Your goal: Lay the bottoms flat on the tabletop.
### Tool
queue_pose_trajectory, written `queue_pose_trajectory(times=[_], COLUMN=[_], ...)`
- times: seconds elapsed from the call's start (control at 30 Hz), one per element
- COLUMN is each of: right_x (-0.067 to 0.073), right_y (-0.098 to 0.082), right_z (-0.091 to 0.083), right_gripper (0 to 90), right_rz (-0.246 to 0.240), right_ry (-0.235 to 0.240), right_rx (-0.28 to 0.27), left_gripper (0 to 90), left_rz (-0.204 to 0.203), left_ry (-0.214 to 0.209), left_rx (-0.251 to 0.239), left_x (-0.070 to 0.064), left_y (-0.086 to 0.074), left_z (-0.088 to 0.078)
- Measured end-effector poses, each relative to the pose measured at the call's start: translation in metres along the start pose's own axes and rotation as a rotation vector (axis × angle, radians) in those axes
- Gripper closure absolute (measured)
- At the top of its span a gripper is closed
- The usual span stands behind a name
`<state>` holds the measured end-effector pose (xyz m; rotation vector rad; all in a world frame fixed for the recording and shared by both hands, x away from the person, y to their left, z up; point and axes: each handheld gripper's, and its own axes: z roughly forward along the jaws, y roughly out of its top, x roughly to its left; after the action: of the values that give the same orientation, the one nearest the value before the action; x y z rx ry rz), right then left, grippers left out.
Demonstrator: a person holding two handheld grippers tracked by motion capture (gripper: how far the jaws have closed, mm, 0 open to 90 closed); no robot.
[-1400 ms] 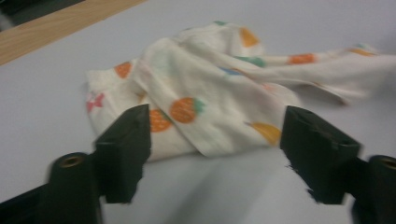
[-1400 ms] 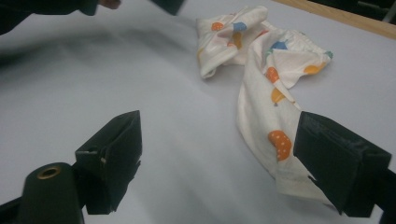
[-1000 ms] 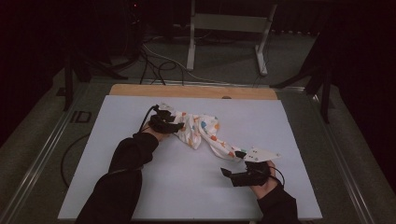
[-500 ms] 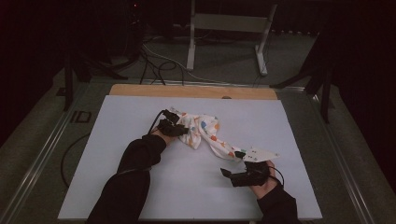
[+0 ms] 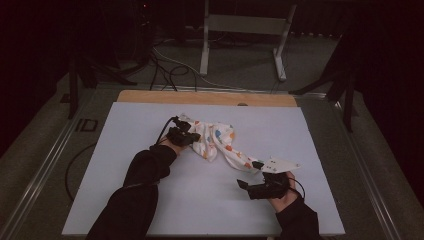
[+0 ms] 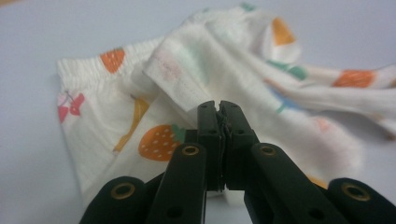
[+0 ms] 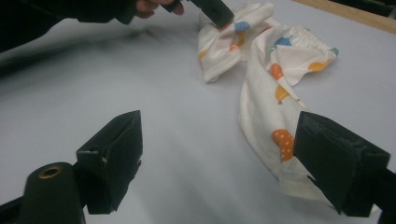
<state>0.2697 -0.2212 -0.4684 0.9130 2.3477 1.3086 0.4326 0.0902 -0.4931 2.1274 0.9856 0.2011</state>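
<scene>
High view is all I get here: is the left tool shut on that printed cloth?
Observer: The left tool has its jaws shut tight. The tips sit at the edge of a folded hem of the cloth. I cannot tell whether fabric is caught between them.
Operator: And the right tool?
Observer: The right tool stands wide open with nothing between its jaws. The near end of the cloth lies beside one jaw.
Operator: Which part of the cloth is at the left tool?
Observer: A gathered elastic band lies just beyond the tips, so that looks like the waist end.
</scene>
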Motion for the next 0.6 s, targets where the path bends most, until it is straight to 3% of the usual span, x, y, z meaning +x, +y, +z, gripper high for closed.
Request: queue_pose_trajectory(times=[0.17, 0.33, 0.4, 0.6], right_x=[0.000, 0.000, 0.001, 0.002], right_y=[0.001, 0.002, 0.002, 0.003], right_z=[-0.002, -0.002, -0.002, -0.003], right_gripper=[16.0, 16.0, 16.1, 16.0], right_rz=[-0.001, 0.001, -0.004, -0.009], right_ry=[-0.009, -0.014, -0.015, -0.019], right_rx=[-0.005, -0.005, -0.005, -0.007], left_gripper=[89.1, 89.2, 89.2, 89.1], left_rz=[0.053, 0.094, 0.120, 0.115], left_ry=[-0.005, 0.019, 0.027, 0.024], left_rx=[-0.017, -0.035, -0.049, -0.105], left_x=[-0.007, -0.016, -0.025, -0.044], left_y=[-0.005, -0.016, -0.026, -0.040], left_z=[-0.023, -0.041, -0.057, -0.087])
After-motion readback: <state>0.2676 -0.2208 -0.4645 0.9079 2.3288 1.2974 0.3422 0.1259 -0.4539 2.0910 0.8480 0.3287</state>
